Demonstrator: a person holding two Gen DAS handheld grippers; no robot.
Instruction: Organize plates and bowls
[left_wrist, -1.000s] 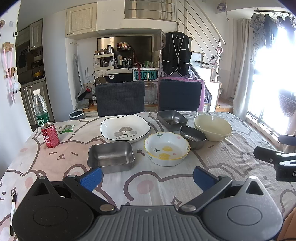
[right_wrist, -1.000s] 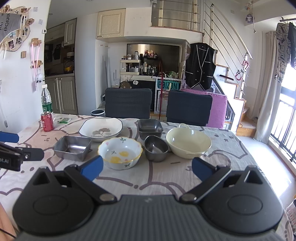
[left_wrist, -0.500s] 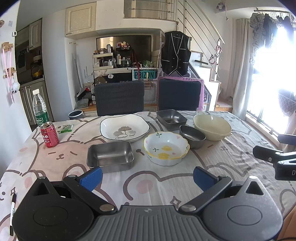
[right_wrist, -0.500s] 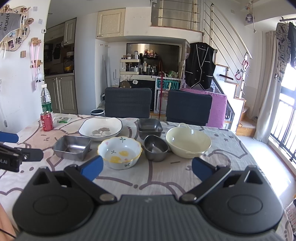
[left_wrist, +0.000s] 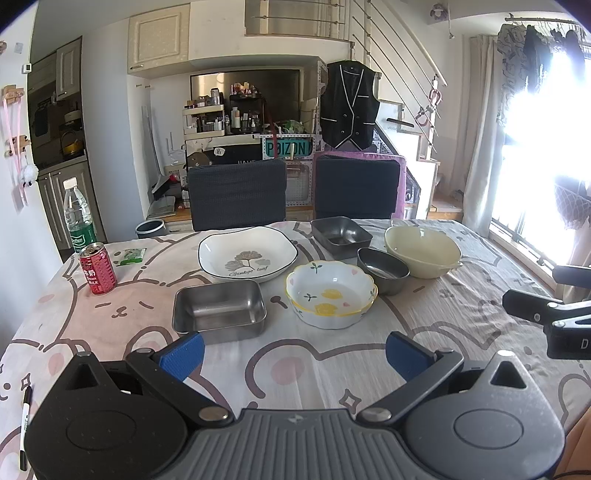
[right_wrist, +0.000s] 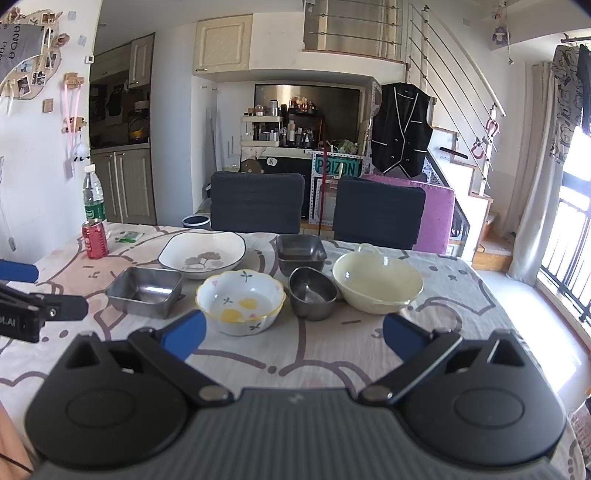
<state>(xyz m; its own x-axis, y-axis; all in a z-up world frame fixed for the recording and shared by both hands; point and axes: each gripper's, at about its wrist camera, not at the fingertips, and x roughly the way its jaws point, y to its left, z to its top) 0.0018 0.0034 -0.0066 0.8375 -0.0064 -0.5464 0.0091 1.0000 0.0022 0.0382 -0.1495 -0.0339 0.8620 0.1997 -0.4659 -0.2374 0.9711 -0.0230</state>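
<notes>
Several dishes stand mid-table: a white leaf-print plate, a near steel square tray, a far steel square tray, a flowered bowl with lemons, a small steel bowl and a cream bowl. They also show in the right wrist view: plate, near tray, flowered bowl, small steel bowl, cream bowl. My left gripper is open and empty, just short of the near tray. My right gripper is open and empty, short of the flowered bowl.
A red can and a water bottle stand at the table's far left, with a green packet beside them. A black marker lies at the near left edge. Two dark chairs stand behind the table.
Both grippers have barely shifted; the dishes have not moved.
</notes>
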